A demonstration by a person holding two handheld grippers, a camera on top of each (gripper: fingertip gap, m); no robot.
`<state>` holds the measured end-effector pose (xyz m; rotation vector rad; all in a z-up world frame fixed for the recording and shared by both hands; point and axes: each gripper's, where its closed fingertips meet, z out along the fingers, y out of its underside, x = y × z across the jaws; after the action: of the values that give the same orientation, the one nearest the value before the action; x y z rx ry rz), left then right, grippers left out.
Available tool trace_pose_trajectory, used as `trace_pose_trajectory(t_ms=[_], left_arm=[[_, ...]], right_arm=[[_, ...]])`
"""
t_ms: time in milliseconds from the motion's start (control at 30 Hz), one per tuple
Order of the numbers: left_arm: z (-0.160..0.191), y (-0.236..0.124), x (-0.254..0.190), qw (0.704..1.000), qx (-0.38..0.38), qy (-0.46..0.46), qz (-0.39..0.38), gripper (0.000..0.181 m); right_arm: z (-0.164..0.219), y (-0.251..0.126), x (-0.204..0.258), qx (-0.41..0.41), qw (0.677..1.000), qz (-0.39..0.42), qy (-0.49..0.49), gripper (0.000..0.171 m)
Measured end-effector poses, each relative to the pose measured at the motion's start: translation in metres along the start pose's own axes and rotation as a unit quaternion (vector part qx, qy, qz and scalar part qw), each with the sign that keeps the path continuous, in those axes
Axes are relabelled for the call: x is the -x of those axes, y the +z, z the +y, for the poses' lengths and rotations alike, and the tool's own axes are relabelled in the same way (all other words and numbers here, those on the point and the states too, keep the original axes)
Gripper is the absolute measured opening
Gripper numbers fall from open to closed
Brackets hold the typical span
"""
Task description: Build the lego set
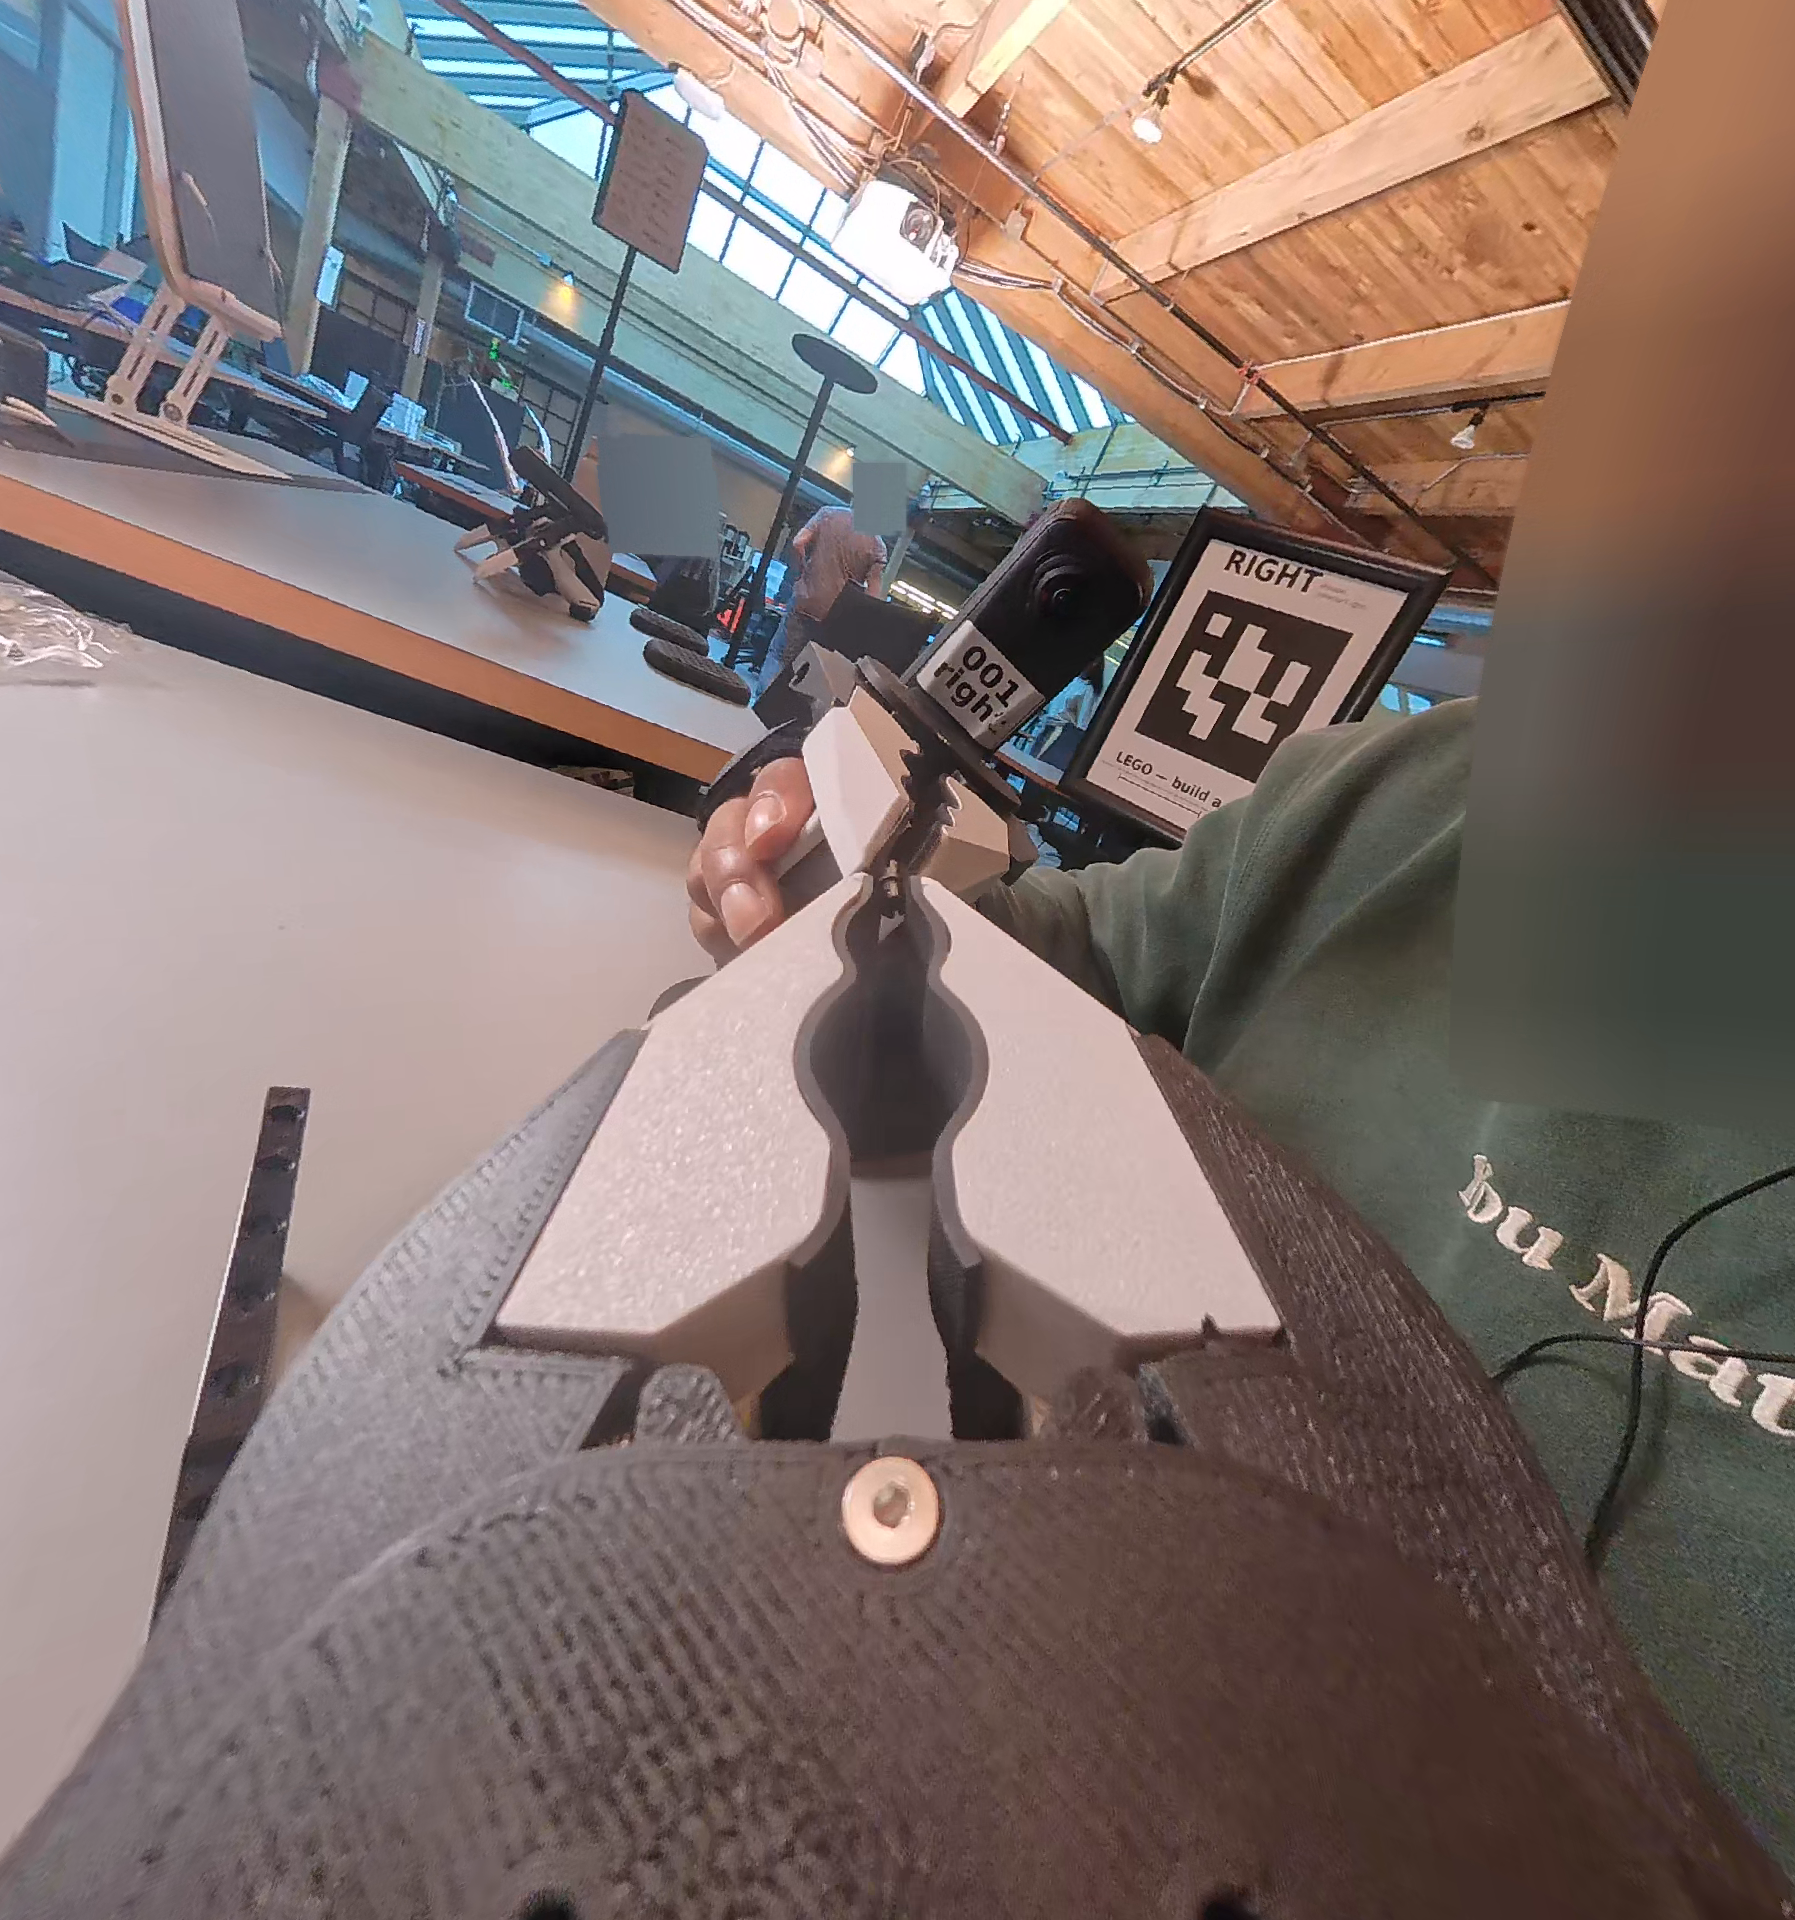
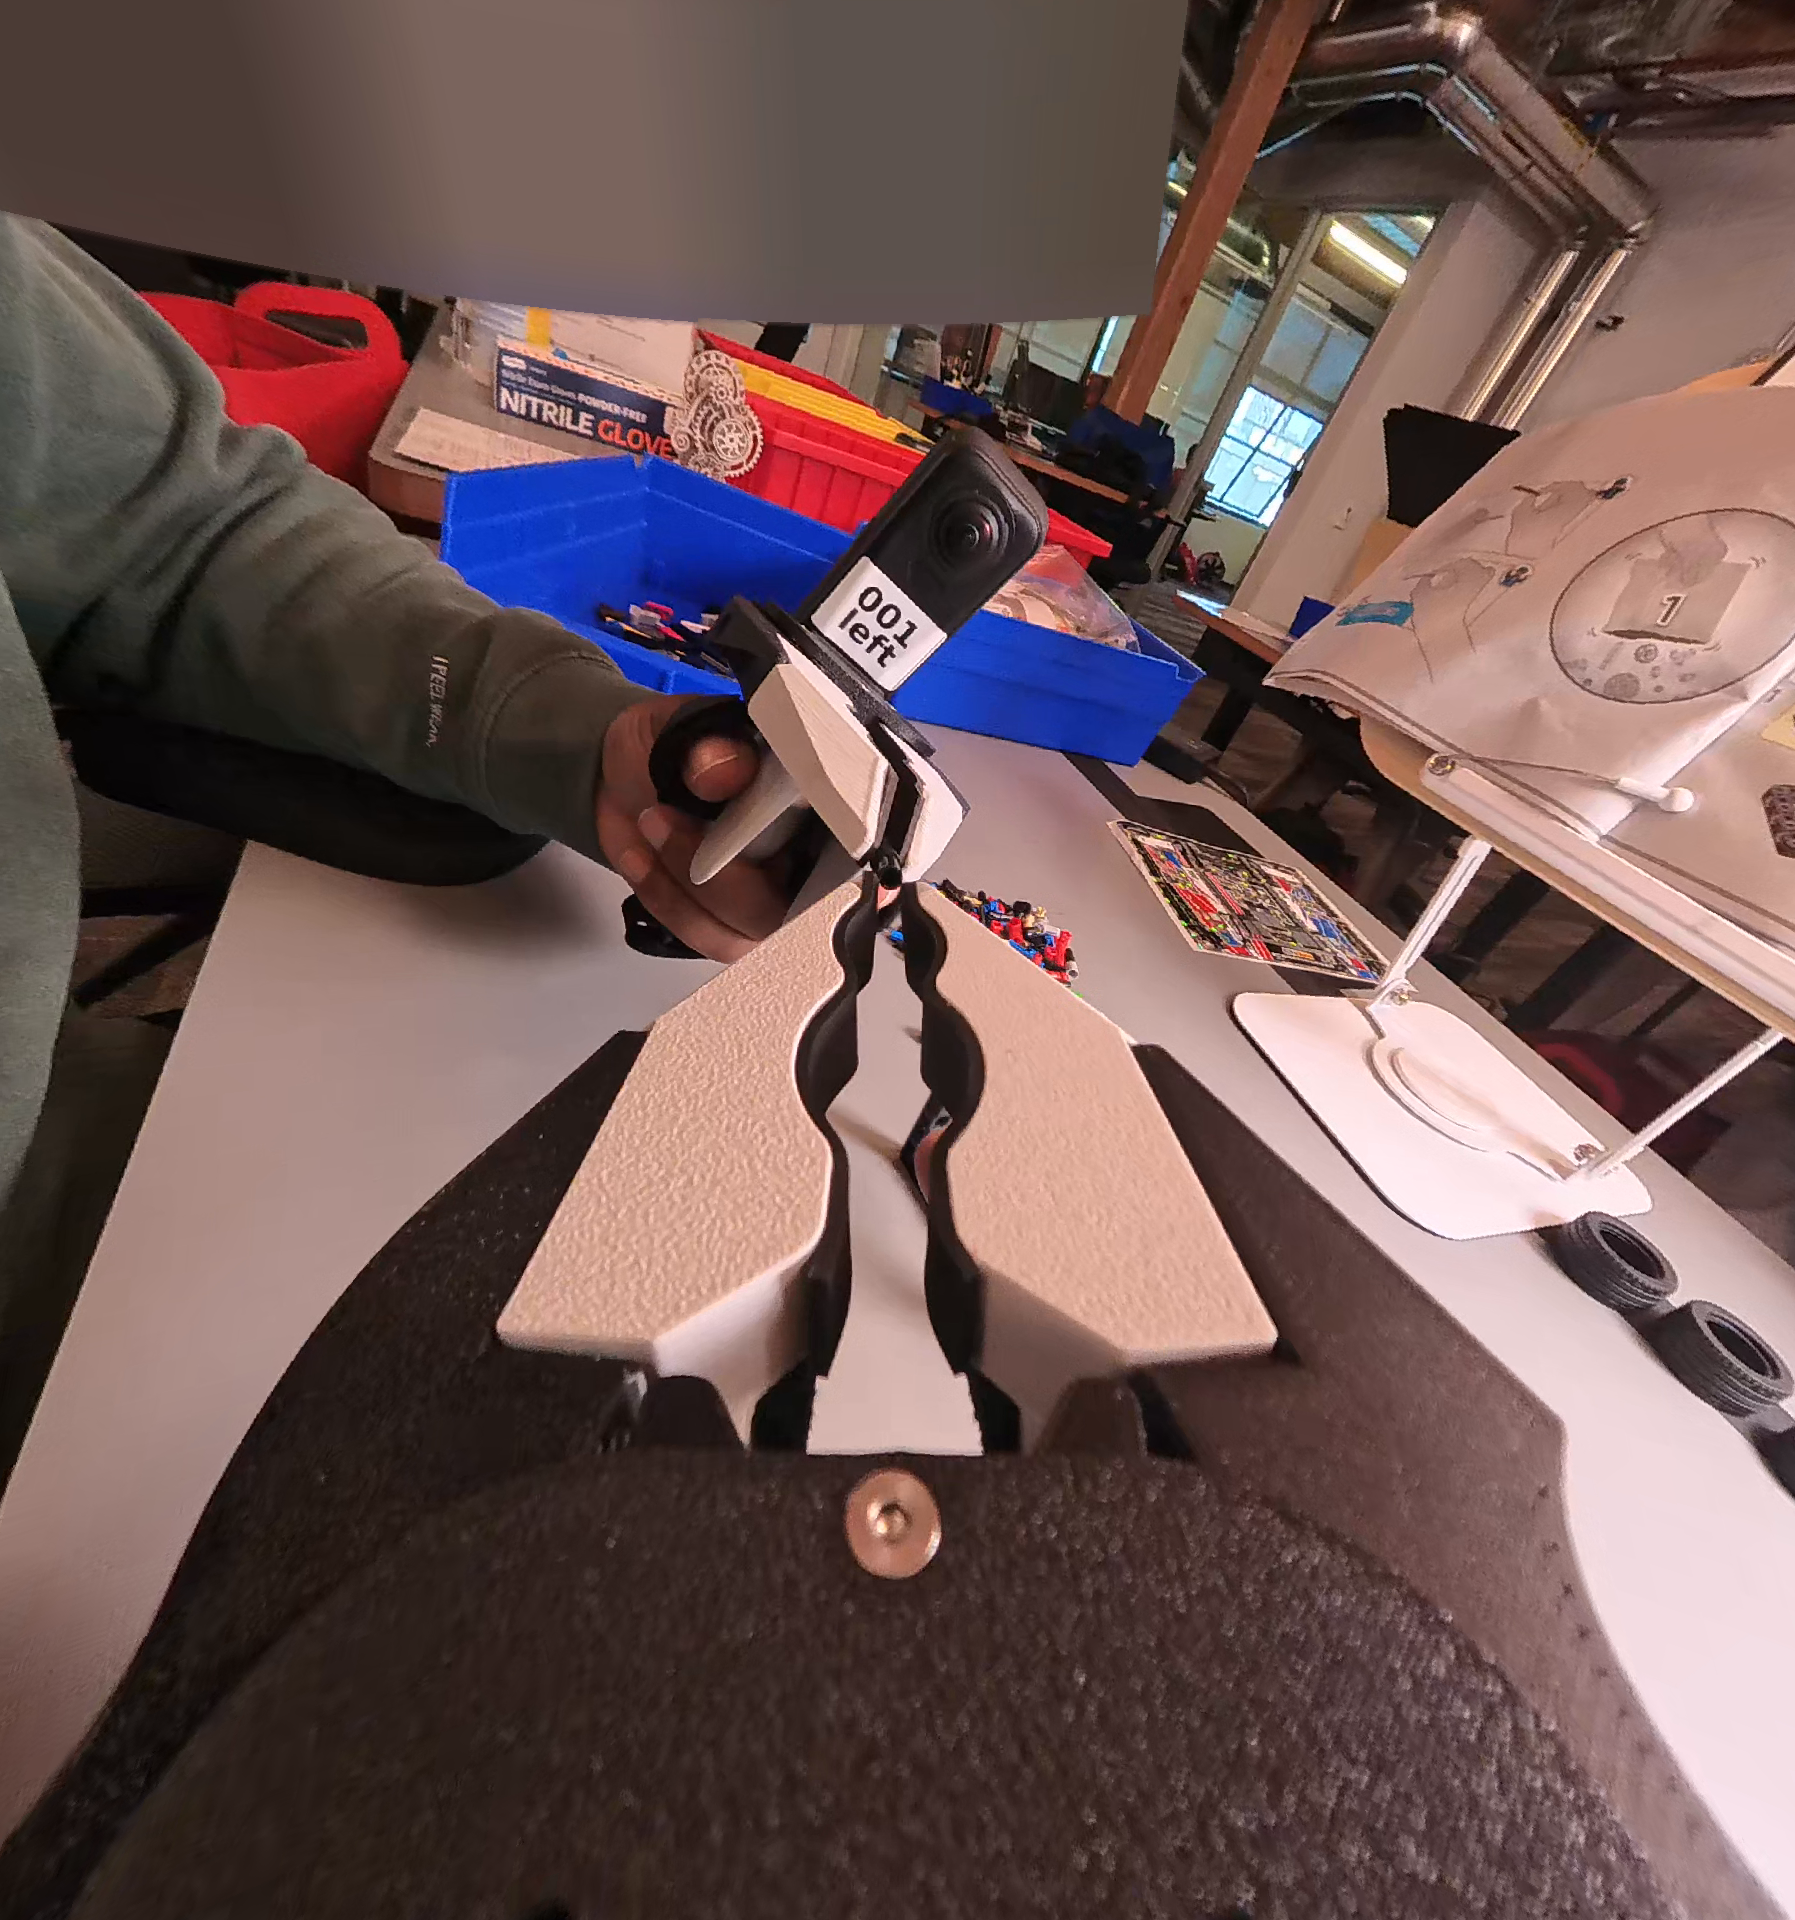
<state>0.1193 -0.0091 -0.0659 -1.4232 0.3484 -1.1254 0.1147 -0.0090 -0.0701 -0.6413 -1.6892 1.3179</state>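
Note:
My two grippers meet tip to tip above the grey table point(image 2: 373, 1039). In the left wrist view my left gripper point(image 1: 877, 902) has its fingers closed on a small black lego piece point(image 1: 888, 888). My right gripper point(image 1: 914, 831) faces it from beyond and touches the same spot. In the right wrist view my right gripper point(image 2: 882, 902) is closed down to a narrow gap, pinching a small black lego piece point(image 2: 885, 864) at its tips. My left gripper point(image 2: 898, 836) presses in from the far side. How the small parts join is too small to tell.
A long black lego beam point(image 1: 249, 1299) lies on the table left of my left gripper. A pile of small lego parts point(image 2: 1007, 925), a sticker sheet point(image 2: 1246, 904), an instruction booklet on a white stand point(image 2: 1599, 644) and black tyres point(image 2: 1703, 1340) are at the right. A blue bin point(image 2: 664, 551) stands behind.

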Motion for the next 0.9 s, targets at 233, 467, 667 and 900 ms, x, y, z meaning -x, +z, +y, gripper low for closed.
trace_pose_trajectory(t_ms=[233,467,667,900], left_arm=[[0.002,0.003,-0.007,1.0,0.002,0.014,0.013,0.002],[0.004,0.004,-0.009,1.0,0.012,0.022,0.013,0.002],[0.015,0.004,0.0,0.994,0.068,0.076,-0.039,0.001],[0.024,0.001,0.015,0.958,0.131,0.219,-0.129,0.006]], right_arm=[[-0.006,-0.002,0.006,-0.006,1.0,-0.019,-0.009,0.004],[-0.004,-0.003,0.008,0.025,0.998,-0.024,-0.043,0.001],[0.003,-0.008,0.008,0.105,0.99,-0.046,-0.085,0.001],[0.019,-0.008,0.005,0.183,0.975,-0.058,-0.112,0.001]])
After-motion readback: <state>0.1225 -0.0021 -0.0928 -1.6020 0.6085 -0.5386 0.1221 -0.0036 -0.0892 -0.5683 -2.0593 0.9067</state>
